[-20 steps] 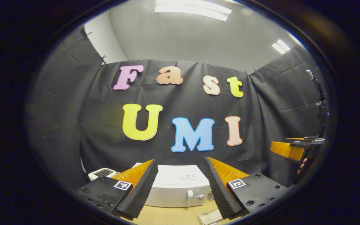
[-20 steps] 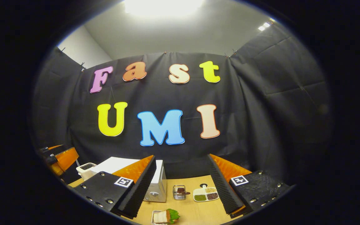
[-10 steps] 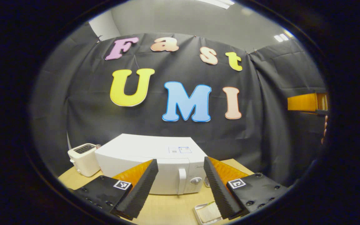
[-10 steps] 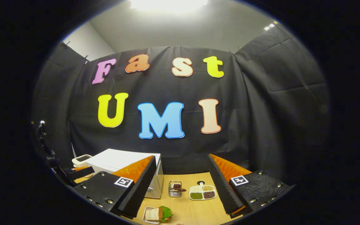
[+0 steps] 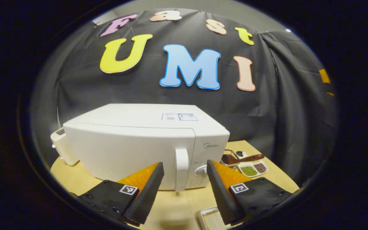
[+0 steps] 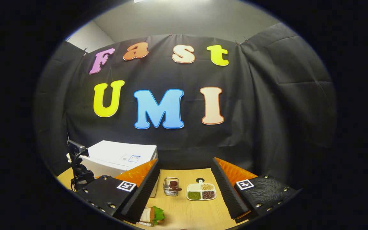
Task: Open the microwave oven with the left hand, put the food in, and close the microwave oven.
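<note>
Over the last second the left gripper (image 5: 184,191) has dropped and closed in on the microwave (image 5: 133,150). A second ago only the top of the oven showed low between the fingers; it now stands large and near. The door handle (image 5: 181,169) sits directly ahead in the gap between the fingers. The jaws are spread wide, holding nothing and not touching the handle. The door is still shut, so opening has not begun; judged from this, the approach is nearly complete and the grasp comes next.

The right gripper (image 6: 184,191) has tilted down slightly and hangs back from the table (image 6: 196,214), jaws apart and empty. The food, a sandwich (image 6: 152,214) with a green leaf, lies on the near edge of the table just beside its left finger.

Surroundings: a toaster (image 5: 61,150) stands left of the oven. A divided dish (image 6: 201,193) of grains and a small wire basket (image 6: 170,187) stand right of it. A tray (image 5: 211,218) lies near, below the handle. Nothing blocks the handle. The tray may lie under the door's swing; I cannot tell.
</note>
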Action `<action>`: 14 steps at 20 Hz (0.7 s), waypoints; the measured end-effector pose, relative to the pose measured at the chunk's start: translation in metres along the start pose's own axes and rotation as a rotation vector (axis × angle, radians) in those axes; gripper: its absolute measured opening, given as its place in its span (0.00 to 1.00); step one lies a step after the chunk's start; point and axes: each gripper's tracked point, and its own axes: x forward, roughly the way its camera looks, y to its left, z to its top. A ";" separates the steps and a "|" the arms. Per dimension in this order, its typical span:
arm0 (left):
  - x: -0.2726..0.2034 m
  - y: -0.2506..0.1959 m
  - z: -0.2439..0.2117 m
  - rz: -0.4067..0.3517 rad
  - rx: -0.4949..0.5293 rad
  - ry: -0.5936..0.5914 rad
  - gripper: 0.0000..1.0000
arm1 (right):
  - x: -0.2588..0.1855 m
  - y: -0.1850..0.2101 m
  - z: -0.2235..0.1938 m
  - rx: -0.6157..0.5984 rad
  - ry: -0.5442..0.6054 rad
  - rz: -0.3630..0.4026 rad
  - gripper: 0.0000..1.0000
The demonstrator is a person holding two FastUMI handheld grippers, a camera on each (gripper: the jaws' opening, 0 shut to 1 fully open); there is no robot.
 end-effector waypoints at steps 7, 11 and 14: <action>0.033 0.001 -0.022 -0.020 -0.052 0.059 0.55 | 0.007 -0.003 -0.010 -0.001 0.028 -0.013 0.98; 0.032 0.002 -0.021 -0.017 0.046 0.079 0.27 | 0.006 0.002 -0.013 0.006 0.038 -0.006 0.98; 0.032 0.000 -0.023 -0.006 0.107 0.099 0.10 | 0.005 0.006 -0.014 0.003 0.038 0.001 0.98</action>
